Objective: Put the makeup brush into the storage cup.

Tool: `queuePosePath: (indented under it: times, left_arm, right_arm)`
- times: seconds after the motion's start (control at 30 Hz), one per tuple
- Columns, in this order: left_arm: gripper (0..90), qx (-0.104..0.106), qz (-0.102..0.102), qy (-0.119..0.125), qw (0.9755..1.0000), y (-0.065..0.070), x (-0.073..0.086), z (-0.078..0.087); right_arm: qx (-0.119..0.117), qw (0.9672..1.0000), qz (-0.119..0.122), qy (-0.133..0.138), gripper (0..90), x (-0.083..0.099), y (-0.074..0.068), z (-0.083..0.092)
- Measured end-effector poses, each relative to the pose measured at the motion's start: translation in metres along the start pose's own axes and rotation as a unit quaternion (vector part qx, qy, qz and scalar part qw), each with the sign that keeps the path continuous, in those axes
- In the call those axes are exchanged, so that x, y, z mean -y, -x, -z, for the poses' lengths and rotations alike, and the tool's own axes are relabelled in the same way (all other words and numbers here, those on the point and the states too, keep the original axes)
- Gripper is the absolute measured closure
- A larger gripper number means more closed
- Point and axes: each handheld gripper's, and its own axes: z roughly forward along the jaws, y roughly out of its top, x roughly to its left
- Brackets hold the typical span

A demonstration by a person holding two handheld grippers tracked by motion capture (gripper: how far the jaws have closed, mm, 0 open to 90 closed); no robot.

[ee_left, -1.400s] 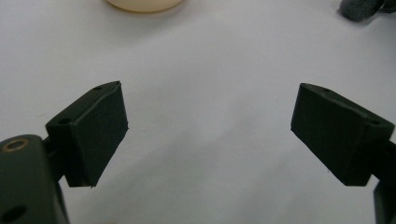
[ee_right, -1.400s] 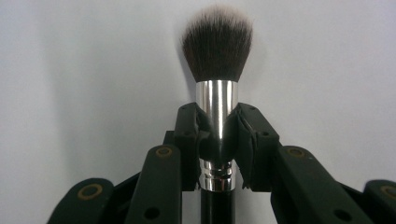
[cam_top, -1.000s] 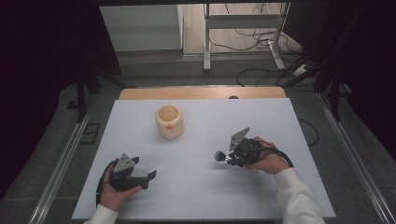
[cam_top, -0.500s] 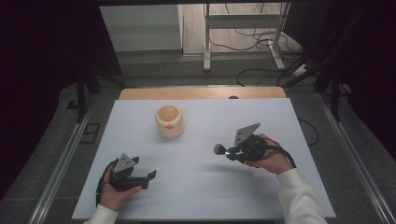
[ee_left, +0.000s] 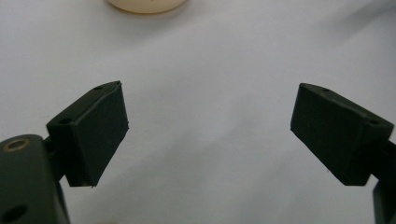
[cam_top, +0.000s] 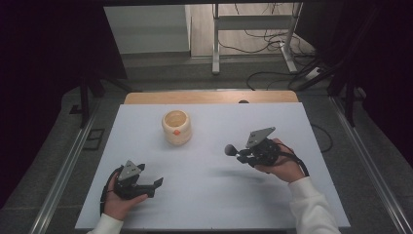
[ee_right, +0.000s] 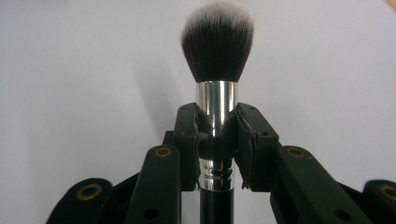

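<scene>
The right hand-held gripper [cam_top: 242,153] is clamped on a makeup brush [ee_right: 217,56], its jaws pinching the silver ferrule [ee_right: 215,100] just below the dark, white-tipped bristles. Over the last second it has risen off the desk [cam_top: 292,122] and drifted slightly toward the far edge; in the high view the brush head [cam_top: 229,148] points left, toward the middle of the desk, and a soft shadow lies on the surface beneath it, so the brush looks lifted clear rather than resting. That suggests the pick-up is done and the carry has begun.

The likely goal is the small cream-coloured pot [cam_top: 177,127], which stands open-mouthed, well apart from the brush, up and to the left of it. It has an orange spot on its side.

The left hand-held gripper [cam_top: 152,185] has not moved in that time. It rests low near the front left of the desk, jaws spread wide with nothing between them; the pot's base [ee_left: 147,4] sits at the top of its own view.

Next, I judge, the brush must be swung over the pot and tipped handle-down.
</scene>
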Motion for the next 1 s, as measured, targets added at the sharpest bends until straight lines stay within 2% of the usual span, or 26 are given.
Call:
queuePosePath:
  times: [0.3, 0.7, 1.0]
  left_arm:
    - [11.9, 0.001, 0.0, 0.001, 1.0, 0.0, 0.0, 0.0]
    - [12.0, 0.001, -0.001, 0.0, 1.0, 0.0, 0.0, 0.0]
    - [12.0, 0.001, -0.001, 0.0, 1.0, 0.0, 0.0, 0.0]
  right_arm:
    - [0.027, 0.9991, -0.028, 0.018, 71.4, -0.002, 0.001, 0.005]
    - [0.042, 0.9969, -0.054, 0.04, 71.4, -0.003, 0.002, 0.012]
    - [0.057, 0.9939, -0.073, 0.059, 71.3, -0.004, 0.003, 0.017]
